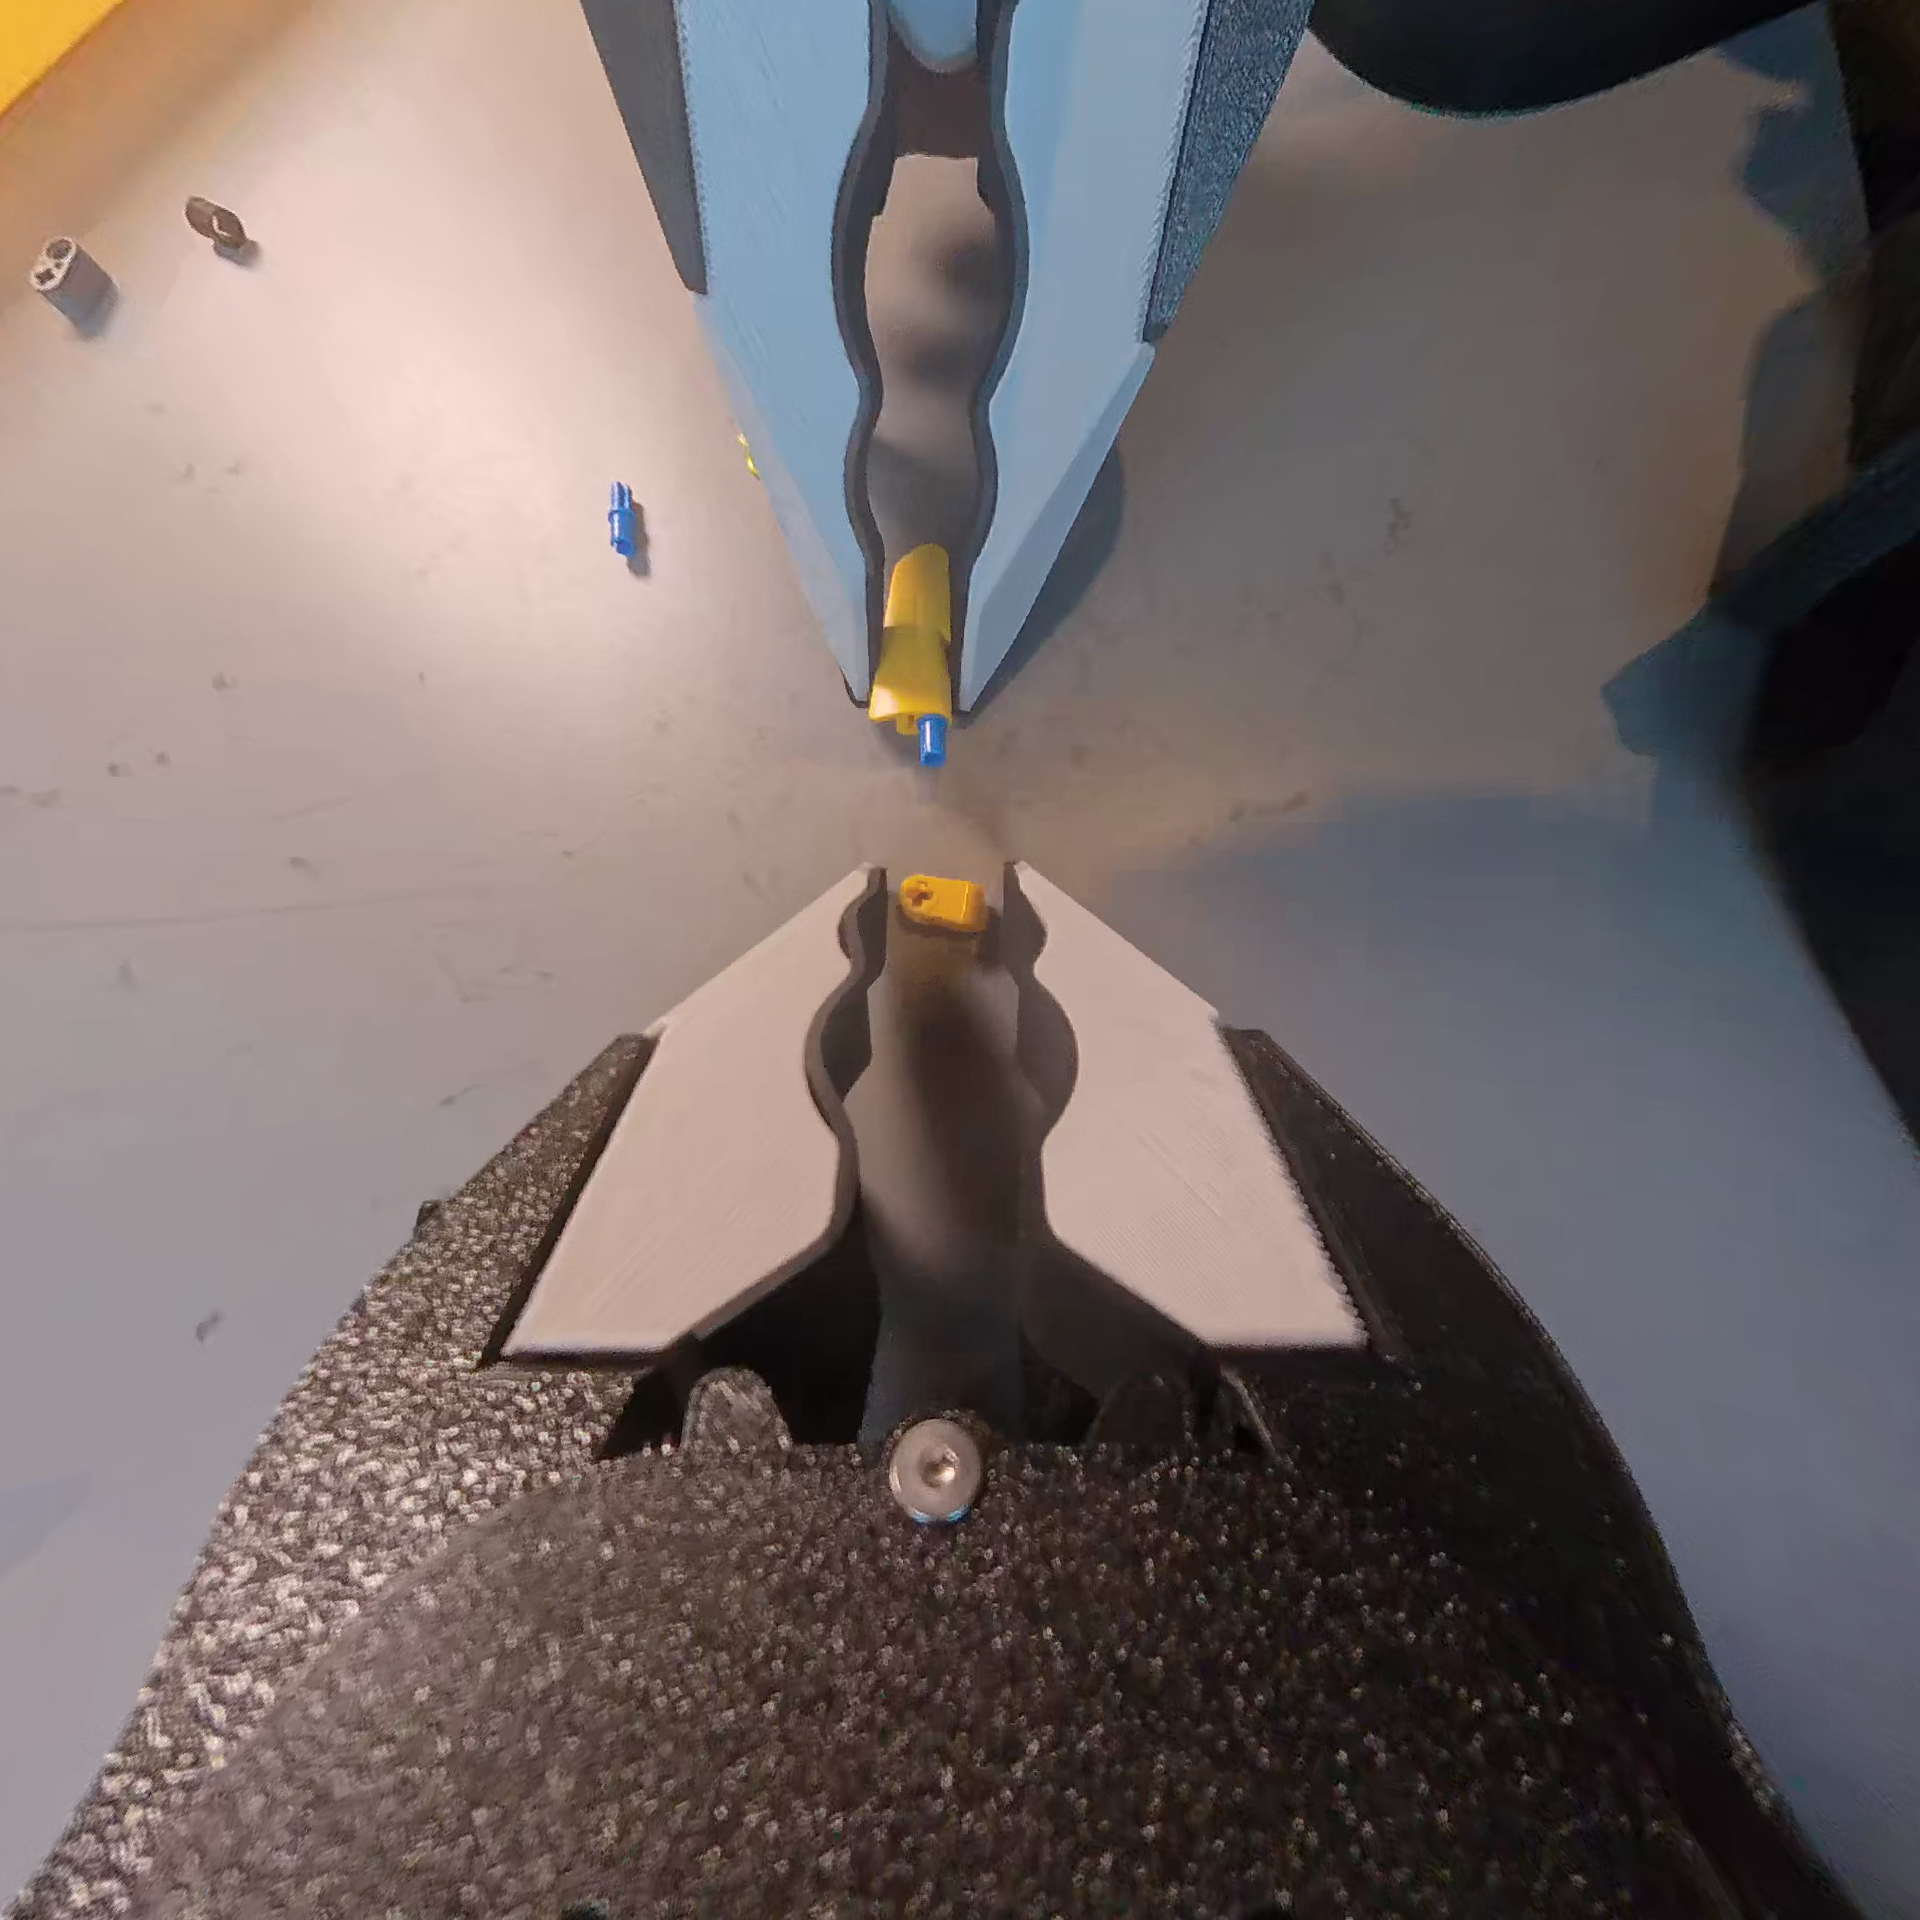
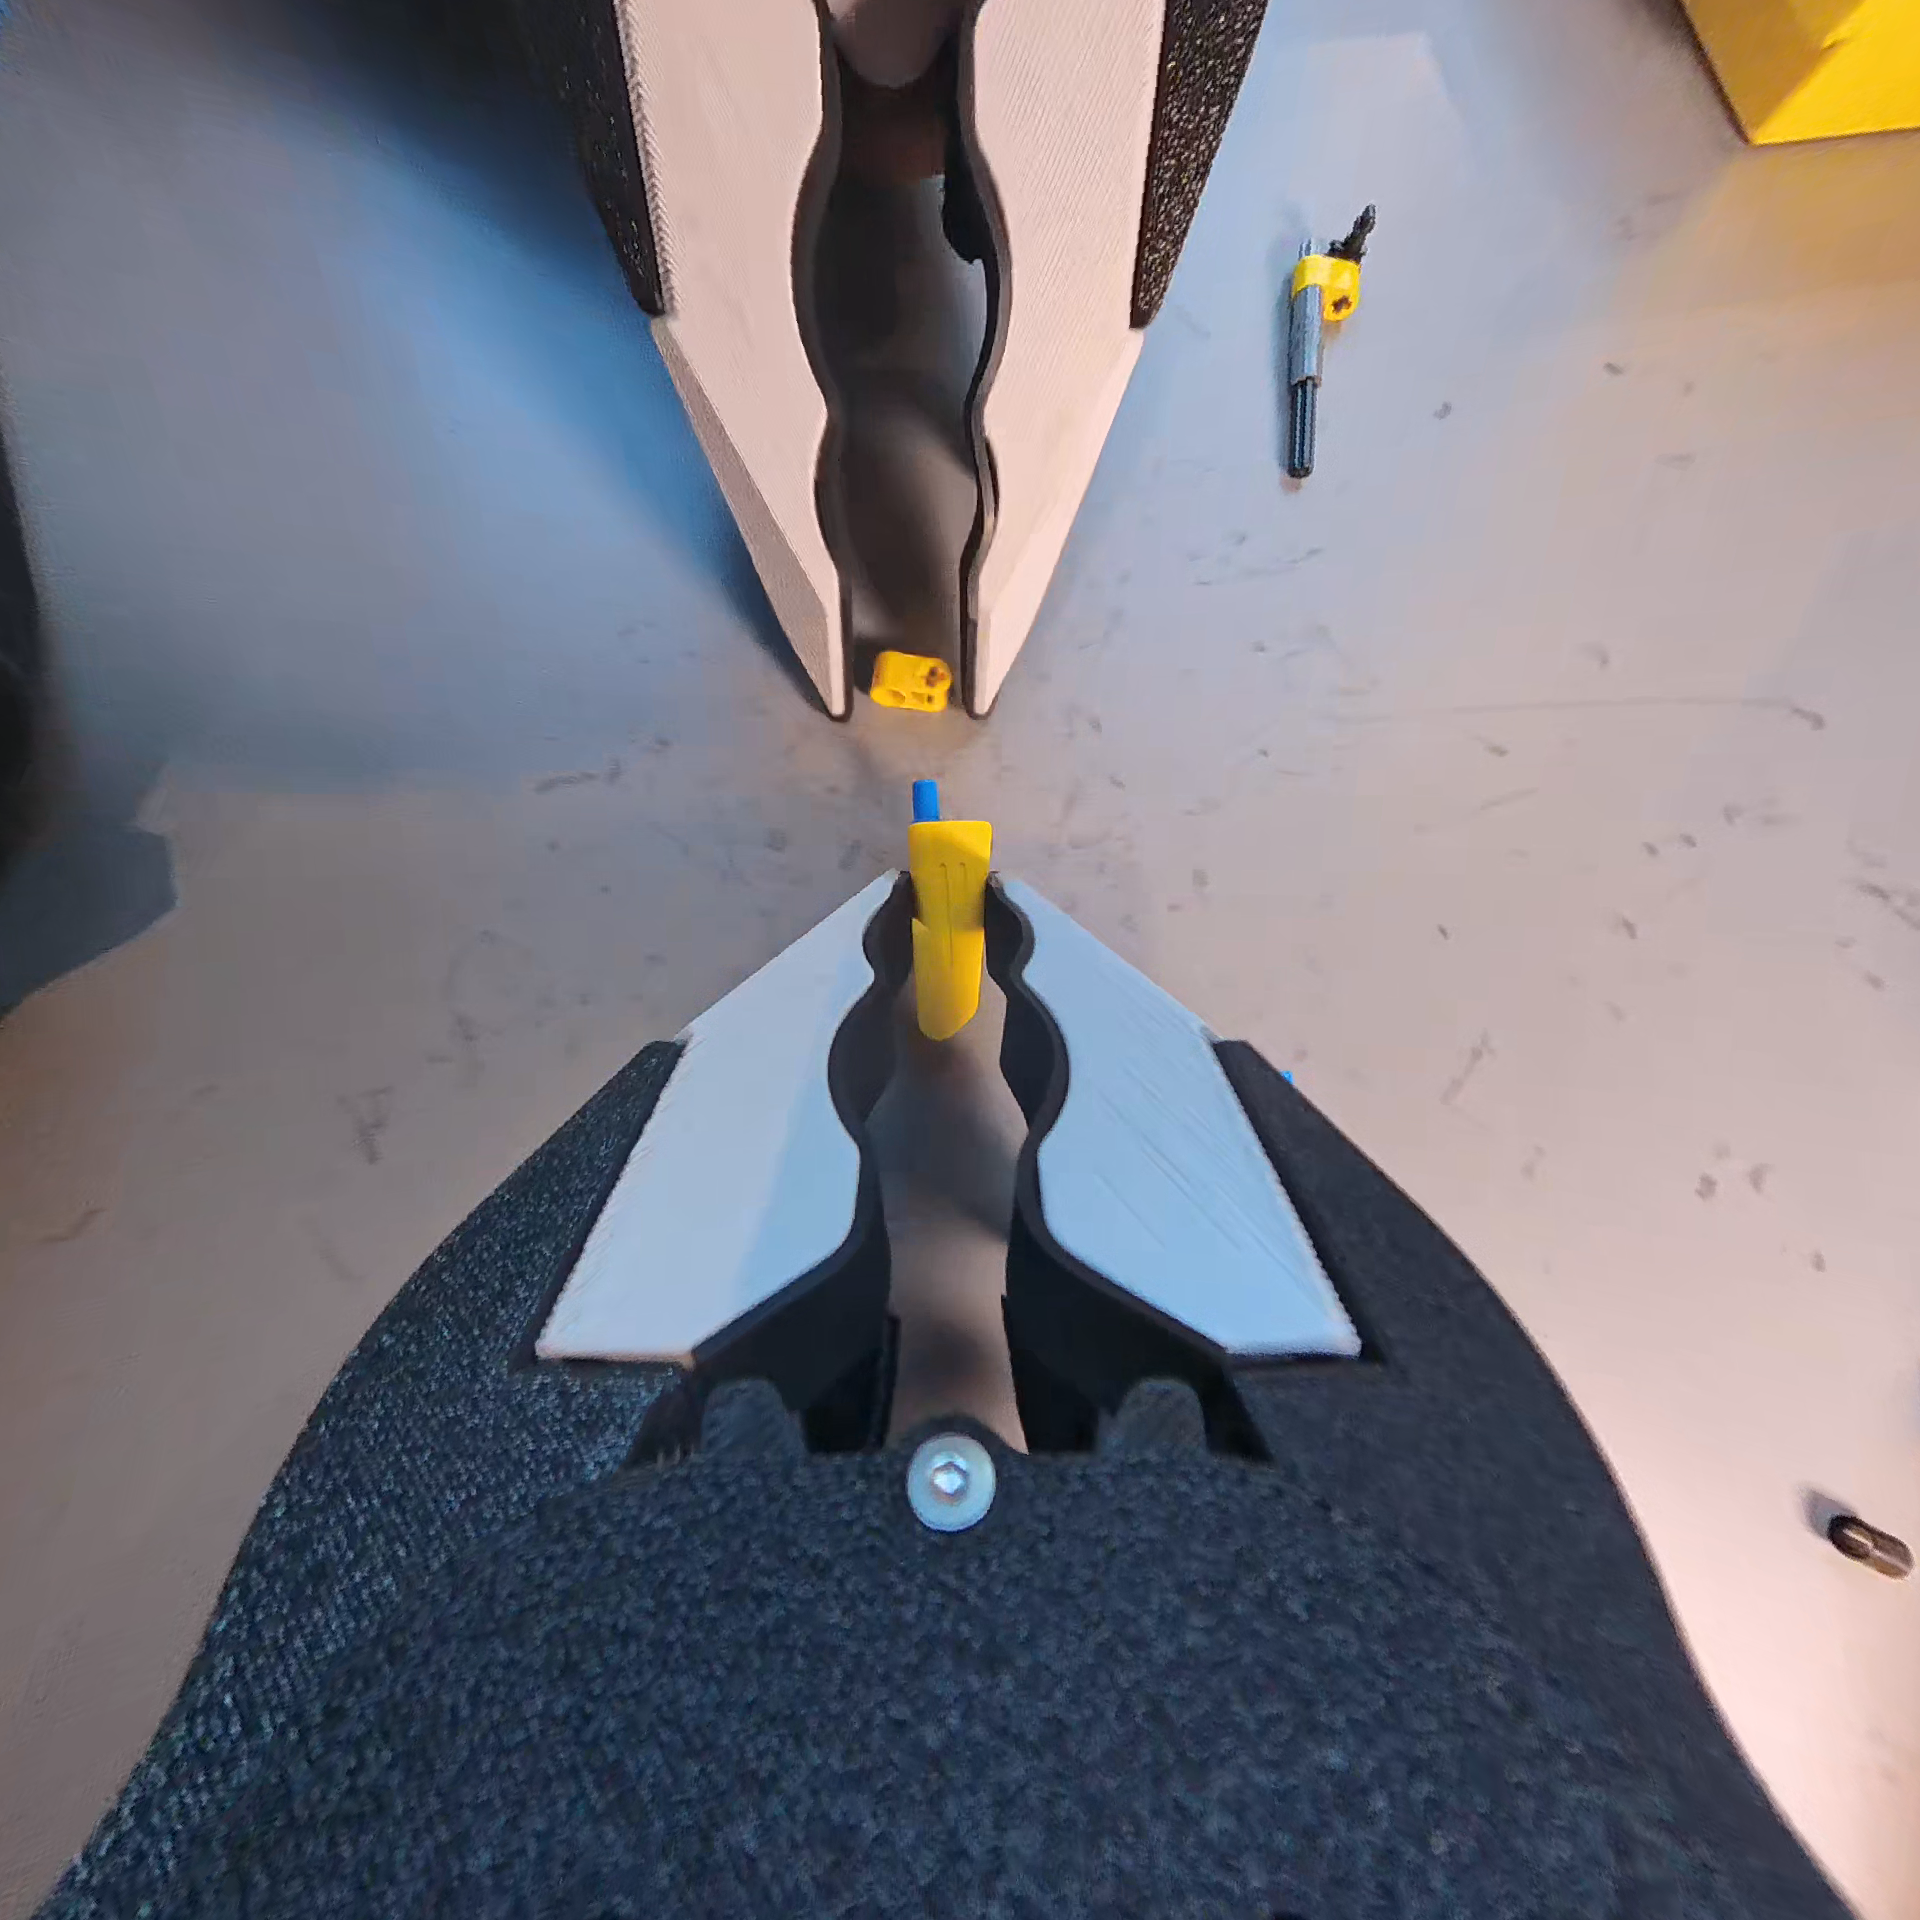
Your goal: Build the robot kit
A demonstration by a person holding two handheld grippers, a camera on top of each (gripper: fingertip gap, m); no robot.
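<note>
Gripping small yellow connector [image 1: 938,900]: left tongs [image 1: 940,883] | right tongs [image 2: 945,883] clamp yellow piece [image 2: 948,925].

This looks like a workshop or lab bench. The grey tabletop [image 2: 1455,831] is scuffed and marked all over, and small plastic construction parts lie loose on it: a blue pin [image 1: 623,520] at about ten o'clock in the left wrist view, two dark connectors [image 1: 73,278] farther out, and a yellow box [image 2: 1829,62] at one o'clock in the right wrist view.
</note>
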